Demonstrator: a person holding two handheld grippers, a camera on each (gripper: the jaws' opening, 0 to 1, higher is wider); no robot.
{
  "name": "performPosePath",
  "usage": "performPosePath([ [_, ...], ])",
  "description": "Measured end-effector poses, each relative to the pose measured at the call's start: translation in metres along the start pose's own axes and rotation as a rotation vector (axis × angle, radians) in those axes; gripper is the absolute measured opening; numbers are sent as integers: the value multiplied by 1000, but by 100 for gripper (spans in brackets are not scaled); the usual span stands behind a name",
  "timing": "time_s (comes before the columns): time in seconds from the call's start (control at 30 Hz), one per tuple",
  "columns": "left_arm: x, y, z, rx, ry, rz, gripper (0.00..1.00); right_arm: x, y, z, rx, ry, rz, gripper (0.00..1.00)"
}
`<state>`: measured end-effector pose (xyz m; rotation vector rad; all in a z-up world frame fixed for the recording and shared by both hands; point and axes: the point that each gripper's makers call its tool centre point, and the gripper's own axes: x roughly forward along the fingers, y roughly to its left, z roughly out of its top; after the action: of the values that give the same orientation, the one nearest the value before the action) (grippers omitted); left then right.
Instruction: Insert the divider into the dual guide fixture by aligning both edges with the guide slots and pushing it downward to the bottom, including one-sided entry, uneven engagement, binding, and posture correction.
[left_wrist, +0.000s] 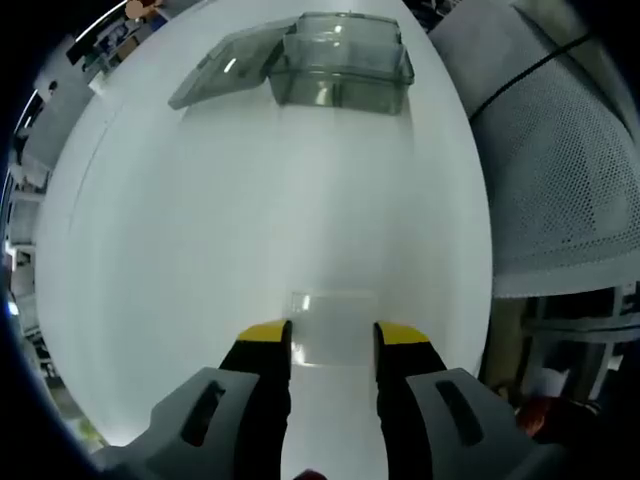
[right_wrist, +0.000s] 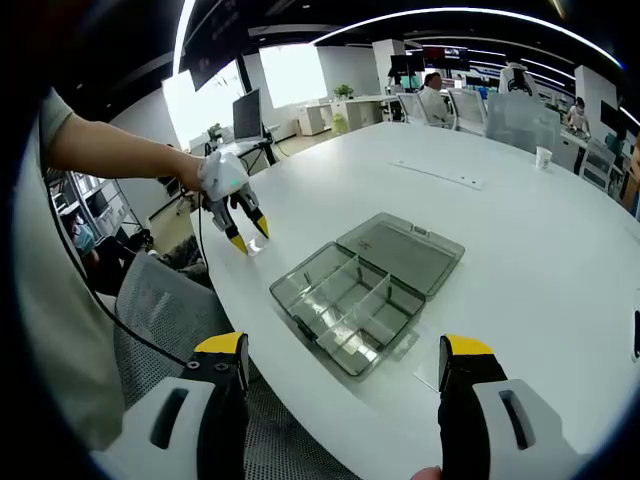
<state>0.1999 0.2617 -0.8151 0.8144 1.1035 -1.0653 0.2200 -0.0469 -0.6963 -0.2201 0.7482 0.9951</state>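
- The clear divider (left_wrist: 332, 325) is seen flat on the white table (left_wrist: 200, 250), between the spread yellow tips of the left gripper (left_wrist: 332, 340).
- The compartment box (right_wrist: 350, 303), lid open, lies well apart.
- The right gripper (right_wrist: 345, 355) is held wide apart, empty.

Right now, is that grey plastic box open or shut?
Open: the box shows its bare compartments, and its lid lies flat on the table beside it.

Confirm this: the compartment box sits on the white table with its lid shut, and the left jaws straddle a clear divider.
Wrong on the lid: the compartment box has its lid swung open flat beside it, as the right gripper view shows. The rest stands: white table, left gripper straddling the clear divider.
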Motion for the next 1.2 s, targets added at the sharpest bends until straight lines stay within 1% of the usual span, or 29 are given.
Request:
performPosePath([
  [0.2,0,0,0,-8,-11,4,29,0,1,1,-3,-2,1,76],
  [0.4,-1,0,0,-14,-8,10,29,-1,1,2,-4,-7,0,76],
  [0.7,-10,0,4,-28,-20,14,29,-3,1,3,-3,-18,-2,76],
  [0.87,-11,-2,5,-34,-15,11,29,-4,3,3,-7,-21,2,76],
  [1.13,-16,-5,15,-34,-28,19,29,-5,4,5,-8,-32,4,76],
  [1.2,-18,-6,20,-35,-35,21,29,-5,4,5,-8,-34,6,76],
])
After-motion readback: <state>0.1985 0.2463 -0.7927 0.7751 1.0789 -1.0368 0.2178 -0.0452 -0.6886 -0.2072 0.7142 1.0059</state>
